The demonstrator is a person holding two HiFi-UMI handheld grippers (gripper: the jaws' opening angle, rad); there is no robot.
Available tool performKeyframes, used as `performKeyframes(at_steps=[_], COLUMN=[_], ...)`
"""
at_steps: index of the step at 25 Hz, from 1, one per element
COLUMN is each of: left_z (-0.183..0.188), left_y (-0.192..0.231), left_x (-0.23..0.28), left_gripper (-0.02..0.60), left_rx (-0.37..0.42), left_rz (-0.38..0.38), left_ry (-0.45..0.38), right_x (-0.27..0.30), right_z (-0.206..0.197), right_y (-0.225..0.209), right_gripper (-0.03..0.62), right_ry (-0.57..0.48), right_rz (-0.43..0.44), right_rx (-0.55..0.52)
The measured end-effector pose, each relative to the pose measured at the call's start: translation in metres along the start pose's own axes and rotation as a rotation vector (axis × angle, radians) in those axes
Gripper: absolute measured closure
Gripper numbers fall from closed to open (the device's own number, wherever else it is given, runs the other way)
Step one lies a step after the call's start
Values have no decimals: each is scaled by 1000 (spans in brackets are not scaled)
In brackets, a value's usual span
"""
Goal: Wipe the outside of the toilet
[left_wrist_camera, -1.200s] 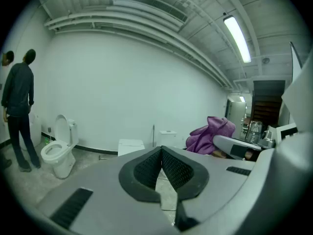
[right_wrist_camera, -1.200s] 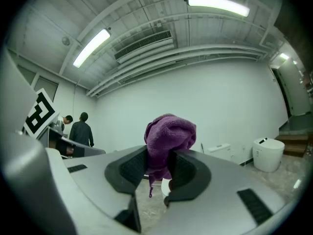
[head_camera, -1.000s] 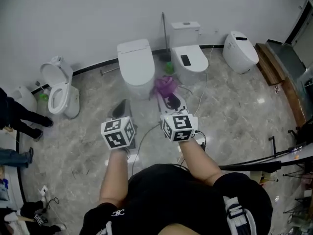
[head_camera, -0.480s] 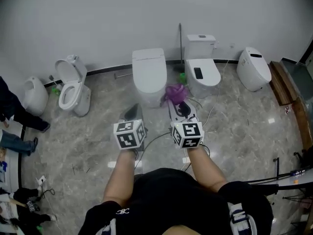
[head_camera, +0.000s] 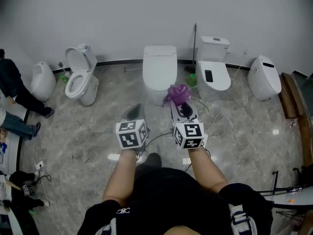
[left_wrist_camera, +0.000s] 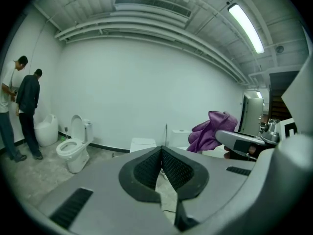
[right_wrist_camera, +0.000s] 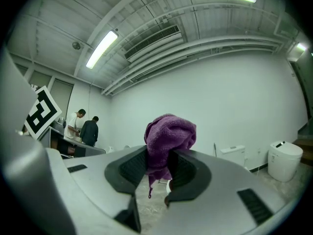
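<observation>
A white toilet (head_camera: 160,67) with its lid down stands against the far wall, straight ahead of both grippers. My right gripper (head_camera: 179,101) is shut on a bunched purple cloth (head_camera: 178,94) that sticks up from its jaws (right_wrist_camera: 168,141). The cloth hangs just short of the toilet's front right. My left gripper (head_camera: 132,112) points at the floor before the toilet, its jaws closed together with nothing between them (left_wrist_camera: 160,166). The same toilet (left_wrist_camera: 143,144) shows small beyond the left jaws.
Another toilet (head_camera: 81,76) with its seat up stands at the left, a tank toilet (head_camera: 213,70) at the right, a rounded one (head_camera: 264,78) farther right. A brush handle (head_camera: 194,45) leans by the wall. People (head_camera: 14,92) stand at the far left. Cables (head_camera: 215,116) cross the marble floor.
The head view has swung left and back, so the toilets sit farther right and lower in frame. Both grippers hold the same pose, cloth still held.
</observation>
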State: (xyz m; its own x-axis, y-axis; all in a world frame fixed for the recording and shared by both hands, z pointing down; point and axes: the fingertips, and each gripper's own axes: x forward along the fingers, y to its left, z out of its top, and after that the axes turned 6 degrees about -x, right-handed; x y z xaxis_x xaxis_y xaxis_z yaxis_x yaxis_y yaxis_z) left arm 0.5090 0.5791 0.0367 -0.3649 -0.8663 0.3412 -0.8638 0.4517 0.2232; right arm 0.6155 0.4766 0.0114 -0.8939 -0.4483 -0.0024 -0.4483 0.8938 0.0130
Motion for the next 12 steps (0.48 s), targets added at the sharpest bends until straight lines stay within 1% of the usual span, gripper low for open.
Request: performKeyframes(at_steps=[5, 9, 12], left_z=[-2, 1, 12], left_y=[13, 27, 31], left_x=[32, 78, 117], left_gripper=[571, 571, 571], left_rx=[-9, -14, -19], left_rz=[-6, -28, -42], left_ry=[7, 20, 23], right_x=[31, 73, 106], right_z=[-19, -31, -34], right_y=[-5, -19, -37], right_gripper=[477, 477, 477], right_ry=[26, 37, 45], right_rz=[12, 4, 0], right_rx=[-6, -17, -32])
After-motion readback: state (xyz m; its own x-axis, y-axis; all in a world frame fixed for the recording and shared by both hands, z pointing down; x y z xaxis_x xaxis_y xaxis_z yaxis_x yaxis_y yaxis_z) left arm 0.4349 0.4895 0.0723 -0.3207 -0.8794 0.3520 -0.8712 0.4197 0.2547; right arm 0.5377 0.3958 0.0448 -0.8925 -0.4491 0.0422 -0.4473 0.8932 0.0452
